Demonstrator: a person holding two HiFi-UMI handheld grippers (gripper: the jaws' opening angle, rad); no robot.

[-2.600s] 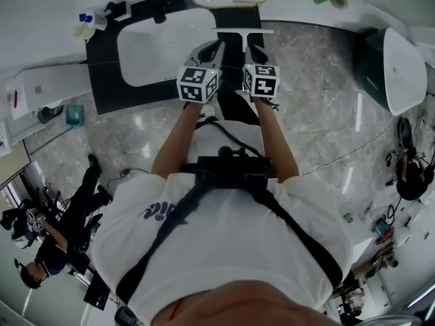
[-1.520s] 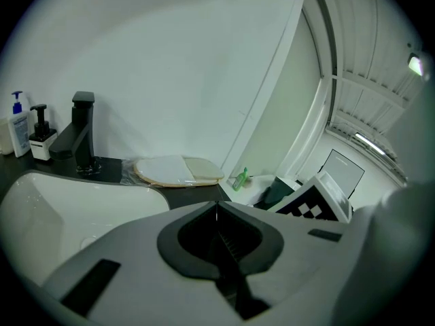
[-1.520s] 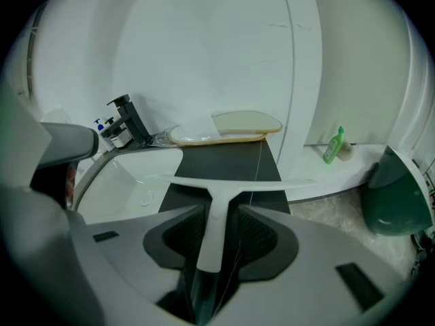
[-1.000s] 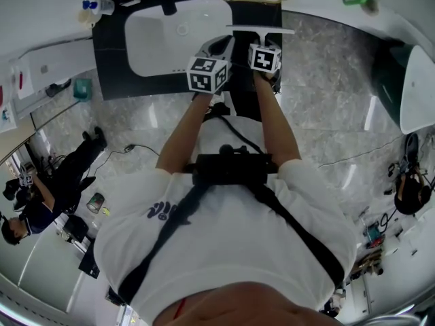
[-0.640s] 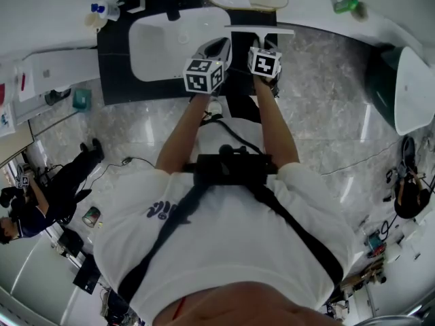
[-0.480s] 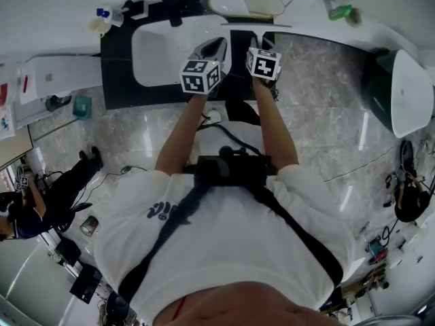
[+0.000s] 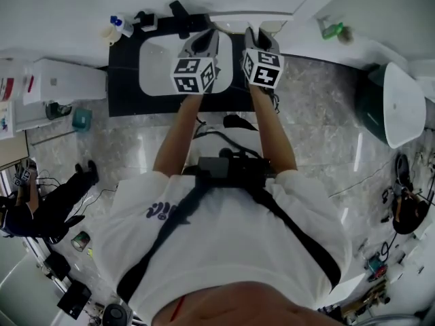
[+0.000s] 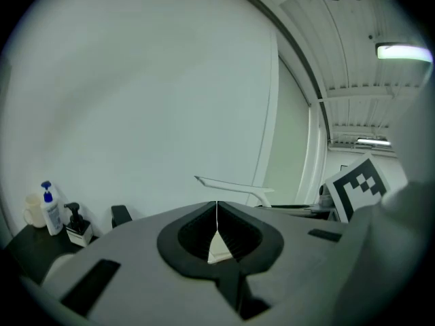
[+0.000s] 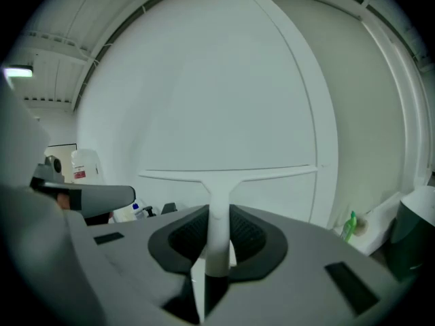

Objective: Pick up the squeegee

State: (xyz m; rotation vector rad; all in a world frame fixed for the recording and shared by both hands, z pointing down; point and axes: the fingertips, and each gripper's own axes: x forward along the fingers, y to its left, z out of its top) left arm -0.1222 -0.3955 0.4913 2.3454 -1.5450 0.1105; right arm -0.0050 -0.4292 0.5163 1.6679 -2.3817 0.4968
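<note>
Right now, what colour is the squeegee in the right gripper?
White; the squeegee shows best in the right gripper view.

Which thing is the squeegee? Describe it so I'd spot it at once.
Find the white sink in the dark counter; two grey grippers are held over it. The squeegee stands clamped in the right gripper: a plain white T, thin handle below, long straight blade across the top, while the left gripper is empty.

A black counter [image 7: 124, 87] holds a white sink [image 7: 155, 70], a blue-capped bottle [image 7: 115, 28] and a dispenser [image 7: 145, 21].
</note>
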